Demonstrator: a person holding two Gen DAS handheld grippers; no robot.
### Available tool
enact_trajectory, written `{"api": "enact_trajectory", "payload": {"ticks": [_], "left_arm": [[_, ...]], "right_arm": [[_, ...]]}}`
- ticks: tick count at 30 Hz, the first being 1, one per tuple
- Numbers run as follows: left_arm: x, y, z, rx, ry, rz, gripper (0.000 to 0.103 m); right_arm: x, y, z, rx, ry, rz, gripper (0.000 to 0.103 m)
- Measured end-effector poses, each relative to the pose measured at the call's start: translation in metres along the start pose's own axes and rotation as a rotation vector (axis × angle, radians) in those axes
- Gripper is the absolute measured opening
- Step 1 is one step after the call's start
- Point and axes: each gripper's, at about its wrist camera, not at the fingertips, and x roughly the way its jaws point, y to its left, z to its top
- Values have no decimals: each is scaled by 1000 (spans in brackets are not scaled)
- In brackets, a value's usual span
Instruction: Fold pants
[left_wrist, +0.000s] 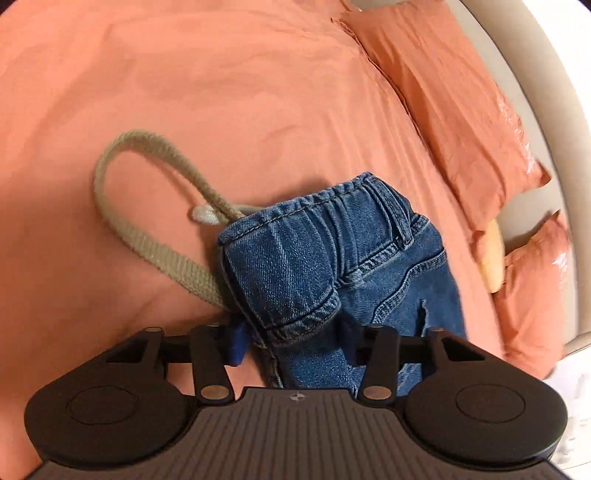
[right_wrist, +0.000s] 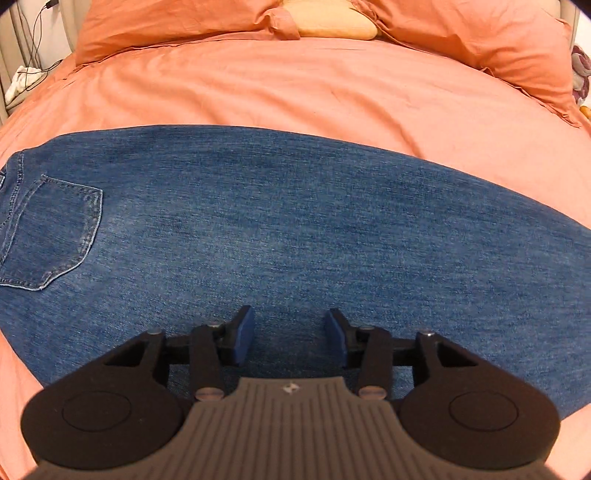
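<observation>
The left gripper (left_wrist: 293, 341) is sitting with its jaws spread around the bunched waistband of the jeans (left_wrist: 332, 258), seemingly not pinching, though denim hides the right pad. The right gripper (right_wrist: 289, 339) is hovering released over jeans lying flat on the salmon bedsheet (right_wrist: 295, 88)

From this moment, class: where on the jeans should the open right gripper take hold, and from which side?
Probably the near edge of the jeans, approached from the near side. They lie flat on the bed, and the right gripper hovers over mid-cloth, which offers no fold to pinch.
</observation>
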Motion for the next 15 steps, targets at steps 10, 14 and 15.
{"api": "enact_trajectory", "payload": {"ticks": [10, 14, 15], "left_arm": [[-52, -72, -17, 337, -170, 104, 30], [-23, -58, -16, 309, -104, 186, 30], [-14, -51, -17, 296, -88, 204, 31]], "right_arm": [[-18, -3, -14, 5, -17, -16, 44], [-31, -4, -26, 8, -24, 3, 44], [-35, -3, -29, 12, -24, 11, 44]]}}
